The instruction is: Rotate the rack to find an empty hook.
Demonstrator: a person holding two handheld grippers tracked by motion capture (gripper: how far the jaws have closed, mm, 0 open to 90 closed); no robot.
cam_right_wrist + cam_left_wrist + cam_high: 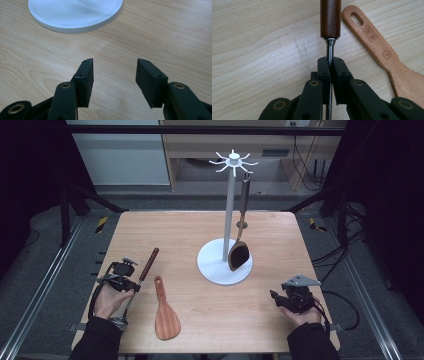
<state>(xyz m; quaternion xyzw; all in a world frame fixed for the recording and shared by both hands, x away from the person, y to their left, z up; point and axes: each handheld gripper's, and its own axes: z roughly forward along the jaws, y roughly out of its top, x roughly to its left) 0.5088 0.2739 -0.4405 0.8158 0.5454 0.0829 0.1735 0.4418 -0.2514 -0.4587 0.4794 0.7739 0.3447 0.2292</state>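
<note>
Fingers (325, 71) of the left gripper (329, 65): we record them clamped on the thin metal shank of a dark-handled utensil (330, 18), just below its brown wooden handle. That utensil lies flat on the counter (200, 227) near the left edge, handle pointing toward the far side; its working end sits hidden under the left hand (111, 301).

Item, just beside it to the right: a light wooden rice paddle (164, 312), flat on the counter, blade toward the near edge, its slotted handle end close to the gripped shank but apart from it.

Item, counter centre: a white utensil stand (229, 210), round base, upright pole, spoked hooks at the top. A dark spatula (239, 251) hangs from one hook on the right side, its blade low over the base.

Item, near the right corner on the near edge: the right gripper (115, 72), held in the right hand (301, 312). We note its fingers (86, 80) standing apart with bare counter between them, gripping nothing, pointed toward the stand's base.
</note>
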